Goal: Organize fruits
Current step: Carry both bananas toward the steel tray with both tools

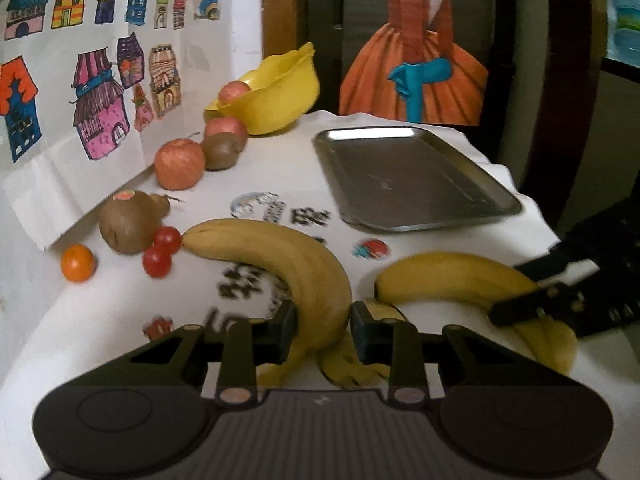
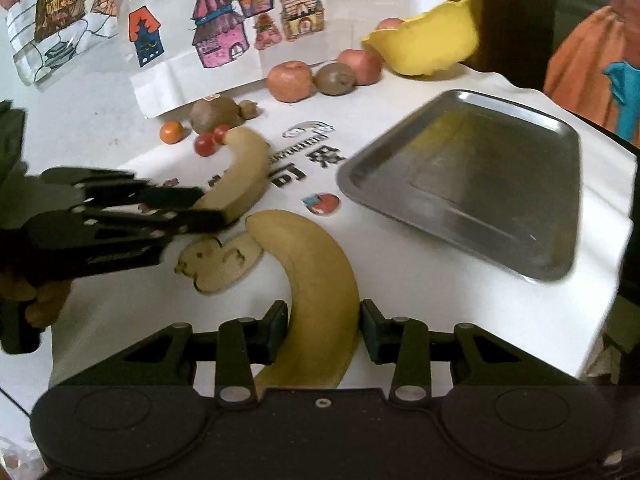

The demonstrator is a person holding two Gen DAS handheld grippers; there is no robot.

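Observation:
Two yellow bananas lie on the white printed cloth. My left gripper is shut on the left banana near its stem end; from the right wrist view the left gripper reaches in from the left onto that banana. My right gripper is shut on the right banana; in the left wrist view the right gripper clamps that banana. A short spotted banana piece lies between the two. The steel tray holds nothing.
A yellow bowl with an apple stands at the back. Two apples, kiwis, two cherry tomatoes and a small orange line the left side by a wall of drawings. The table edge runs right of the tray.

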